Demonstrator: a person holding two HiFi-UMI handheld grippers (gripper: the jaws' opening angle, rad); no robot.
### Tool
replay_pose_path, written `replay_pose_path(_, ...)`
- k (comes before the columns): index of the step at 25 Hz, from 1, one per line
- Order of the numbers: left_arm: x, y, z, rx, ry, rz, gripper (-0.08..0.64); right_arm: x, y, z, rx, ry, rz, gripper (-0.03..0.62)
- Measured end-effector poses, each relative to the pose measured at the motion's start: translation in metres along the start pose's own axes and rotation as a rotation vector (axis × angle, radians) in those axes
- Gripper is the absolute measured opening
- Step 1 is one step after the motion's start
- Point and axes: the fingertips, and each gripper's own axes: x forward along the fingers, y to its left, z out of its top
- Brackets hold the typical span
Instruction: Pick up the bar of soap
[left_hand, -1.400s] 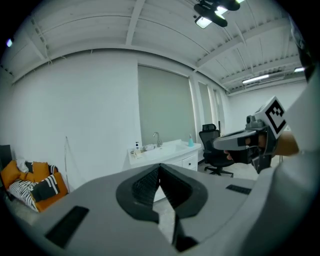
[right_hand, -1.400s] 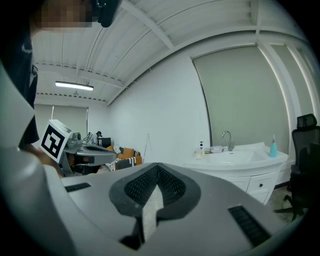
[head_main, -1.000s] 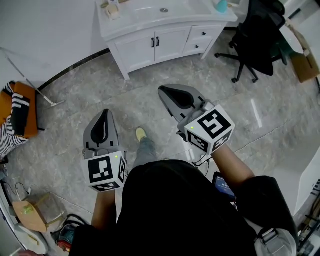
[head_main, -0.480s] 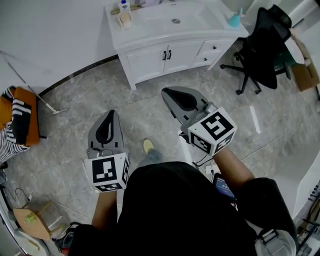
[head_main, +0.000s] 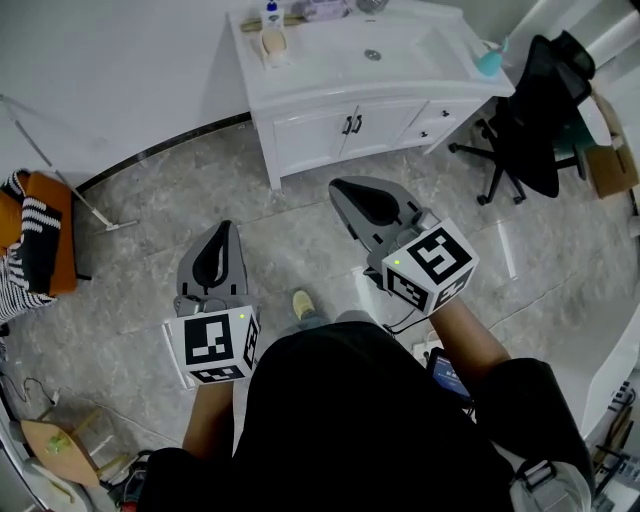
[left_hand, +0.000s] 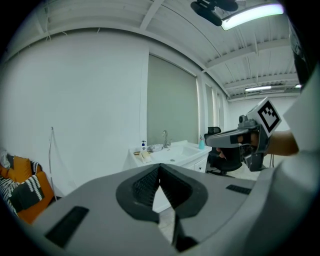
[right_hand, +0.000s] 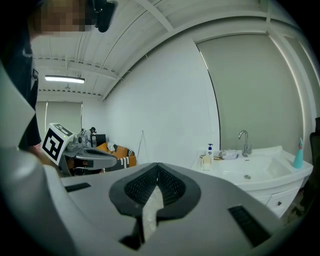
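Only the head view shows the grey floor (head_main: 150, 220) under both claws, well short of the white vanity (head_main: 330, 125); only the gripper views show its faucet (right_hand: 244, 142). The bar of soap (head_main: 273, 42) lies on the vanity's tabletop, left end, beside the pump bottle (head_main: 269, 12). We see the left claw (head_main: 222, 232) and the right claw (head_main: 342, 188) each pressed together, pinching nothing.

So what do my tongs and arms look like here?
Both the left tongs and right tongs are grey shells with black ribbed pads, tapering forward. Each carries a white cube of black square markers and a green light. The person wears a black top.
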Motion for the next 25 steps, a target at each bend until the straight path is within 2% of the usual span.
replay_pose_path(13,0.022,-0.005,-0.002,-0.004,0.013,-0.046,0.009,-0.001,-0.025,-0.006,0.017,0.023,-0.052,0.008)
replay_pose_path(19,0.036,-0.003,0.001,-0.007,0.018,-0.03,0.009,0.008,-0.041,-0.003,0.017,0.027,-0.036,0.008)
replay_pose_path(25,0.073,0.01,0.007,-0.012,0.053,-0.008,0.009,0.039,-0.077,0.005,0.025,0.026,-0.01,0.008)
